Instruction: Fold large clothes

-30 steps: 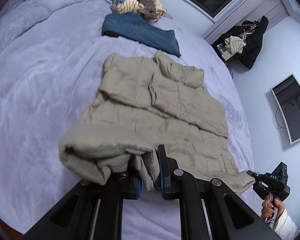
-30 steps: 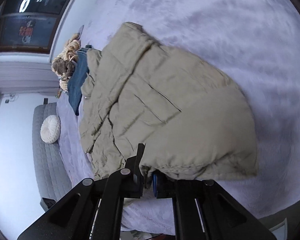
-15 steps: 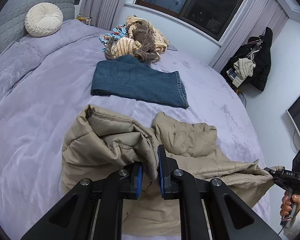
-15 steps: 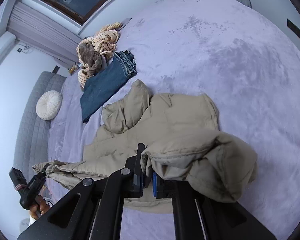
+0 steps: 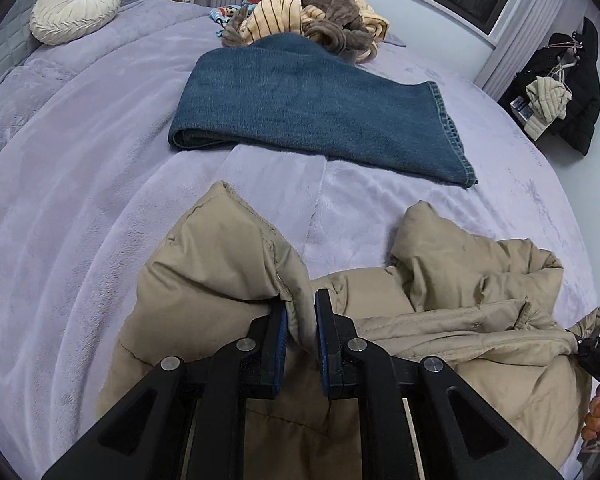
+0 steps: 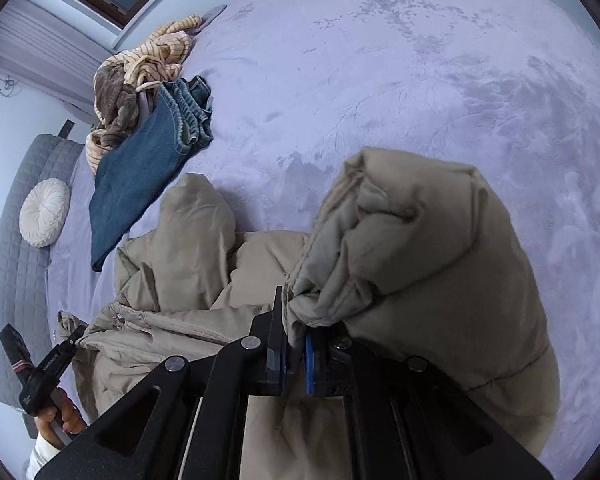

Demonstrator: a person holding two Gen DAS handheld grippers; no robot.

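A beige padded jacket [image 5: 440,320] lies bunched on the lilac bed. My left gripper [image 5: 300,320] is shut on a fold of its hem, and the puffy cloth bulges over the left finger. In the right wrist view the same jacket [image 6: 420,248] drapes over my right gripper [image 6: 296,344], which is shut on a thick edge of the fabric. Each view also catches the other gripper pinching the jacket's far corner: the right one at the edge of the left view [image 5: 596,356], the left one [image 6: 60,360] low on the left of the right view. The collar [image 5: 428,236] sticks up behind.
Folded blue jeans [image 5: 312,100] lie just beyond the jacket. Behind them sits a heap of striped and brown clothes [image 5: 312,12]. A round cream cushion [image 5: 76,8] rests against the grey headboard. Dark coats [image 5: 560,84] hang at the right wall. Bare lilac blanket [image 5: 68,184] spreads on the left.
Both grippers carried the jacket's hem forward over its body toward the collar and jeans, doubling the flat jacket into a bunched fold. The jeans and clothes heap now loom closer.
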